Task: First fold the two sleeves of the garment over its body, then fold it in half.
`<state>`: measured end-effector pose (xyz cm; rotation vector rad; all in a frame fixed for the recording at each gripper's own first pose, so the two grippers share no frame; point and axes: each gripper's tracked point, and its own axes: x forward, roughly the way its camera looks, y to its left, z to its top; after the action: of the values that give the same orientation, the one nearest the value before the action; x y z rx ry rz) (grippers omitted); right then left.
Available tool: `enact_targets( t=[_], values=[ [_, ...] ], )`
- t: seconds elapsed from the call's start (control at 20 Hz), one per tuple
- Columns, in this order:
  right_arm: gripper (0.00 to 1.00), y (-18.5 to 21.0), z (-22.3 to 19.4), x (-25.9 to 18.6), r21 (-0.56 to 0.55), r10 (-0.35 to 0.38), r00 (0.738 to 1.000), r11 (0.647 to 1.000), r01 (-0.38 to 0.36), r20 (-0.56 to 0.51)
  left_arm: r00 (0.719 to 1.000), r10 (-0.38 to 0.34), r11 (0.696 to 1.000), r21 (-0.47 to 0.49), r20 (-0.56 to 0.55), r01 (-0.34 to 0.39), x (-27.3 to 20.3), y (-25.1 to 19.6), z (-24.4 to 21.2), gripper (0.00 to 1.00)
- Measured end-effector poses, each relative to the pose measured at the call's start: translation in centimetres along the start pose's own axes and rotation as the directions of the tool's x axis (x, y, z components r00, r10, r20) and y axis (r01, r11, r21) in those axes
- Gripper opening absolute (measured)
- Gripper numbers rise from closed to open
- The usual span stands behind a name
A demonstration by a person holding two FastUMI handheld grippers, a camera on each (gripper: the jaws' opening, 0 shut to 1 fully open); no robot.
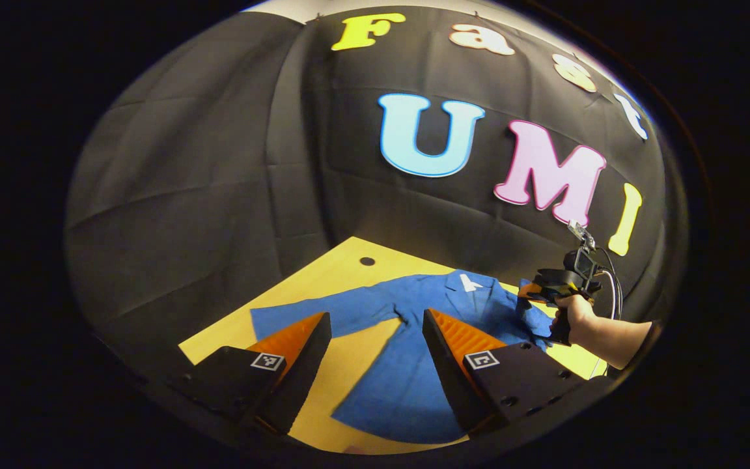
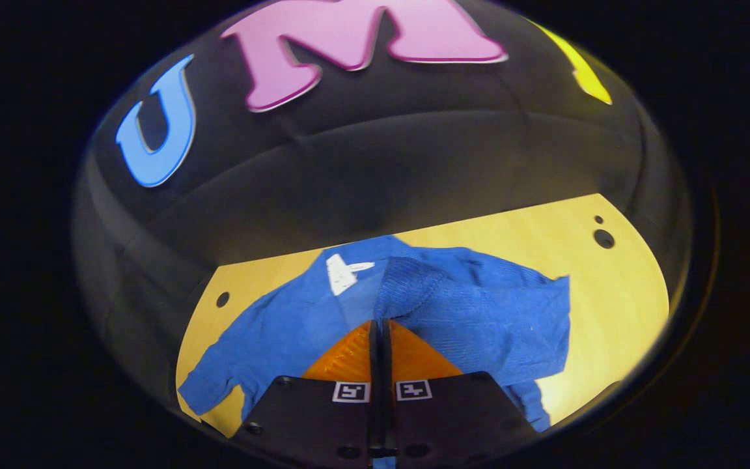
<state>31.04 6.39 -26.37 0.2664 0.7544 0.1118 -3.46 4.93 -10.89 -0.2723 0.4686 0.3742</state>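
Fingers of the right gripper (image 2: 380, 326) pressed together on the right sleeve (image 2: 414, 286) of the blue shirt (image 2: 297, 326) — sleeve lifted and drawn over the body. Left gripper (image 1: 375, 339) fingers wide apart, hanging above the shirt, holding nothing. Shirt lies spread on the yellow table (image 1: 342, 260) — left sleeve (image 1: 323, 306) flat, outstretched.

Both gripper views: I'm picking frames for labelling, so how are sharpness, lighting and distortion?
Left gripper view: sharp, strong fisheye bending of the table; the garment evenly lit. Right gripper view: slightly soft toward the edges, bright glare on the table's right side; its hand-held gripper is shut on a raised sleeve.
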Motion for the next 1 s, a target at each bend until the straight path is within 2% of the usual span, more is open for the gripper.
enact_targets(
  t=[0.25, 0.45, 0.5, 0.65, 0.7, 0.85, 1.0],
  values=[
    [0.01, 11.9, -3.4, 3.1, -0.082, 0.108, 0.993, 0.99, -0.111, -0.045, 0.995, 0.103, 0.991, -0.081, -0.004, -0.103, -1.1, 5.6, -1.0, 0.83],
    [0.0, 18.0, -8.6, 6.4, -0.134, 0.12, 0.986, 0.982, -0.135, -0.115, 0.987, 0.16, 0.98, -0.119, -0.013, -0.16, -1.1, 8.7, -2.3, 0.83],
    [0.31, 18.7, -9.7, 6.4, -0.14, 0.127, 0.983, 0.979, -0.146, -0.136, 0.985, 0.175, 0.978, -0.117, -0.011, -0.175, -1.1, 9.4, -2.5, 0.83],
    [1.0, 18.7, -10.5, 5.9, -0.224, 0.1, 0.986, 0.966, -0.128, -0.133, 0.98, 0.2, 0.973, -0.115, -0.008, -0.2, -0.5, 10.9, -3.3, 0.83],
    [0.97, 18.5, -10.1, 5.7, -0.26, 0.099, 0.989, 0.958, -0.124, -0.107, 0.979, 0.205, 0.972, -0.116, -0.012, -0.205, 0.0, 11.5, -3.7, 0.83],
    [0.98, 18.3, -8.2, 3.6, -0.337, 0.126, 0.992, 0.933, -0.123, -0.012, 0.974, 0.221, 0.965, -0.137, -0.043, -0.225, 3.0, 13.6, -4.9, 0.83],
    [0.98, 18.2, -5.9, 0.4, -0.376, 0.188, 0.978, 0.916, -0.142, 0.09, 0.962, 0.265, 0.954, -0.129, -0.059, -0.271, 6.2, 16.7, -5.5, 0.83]
  ],
)
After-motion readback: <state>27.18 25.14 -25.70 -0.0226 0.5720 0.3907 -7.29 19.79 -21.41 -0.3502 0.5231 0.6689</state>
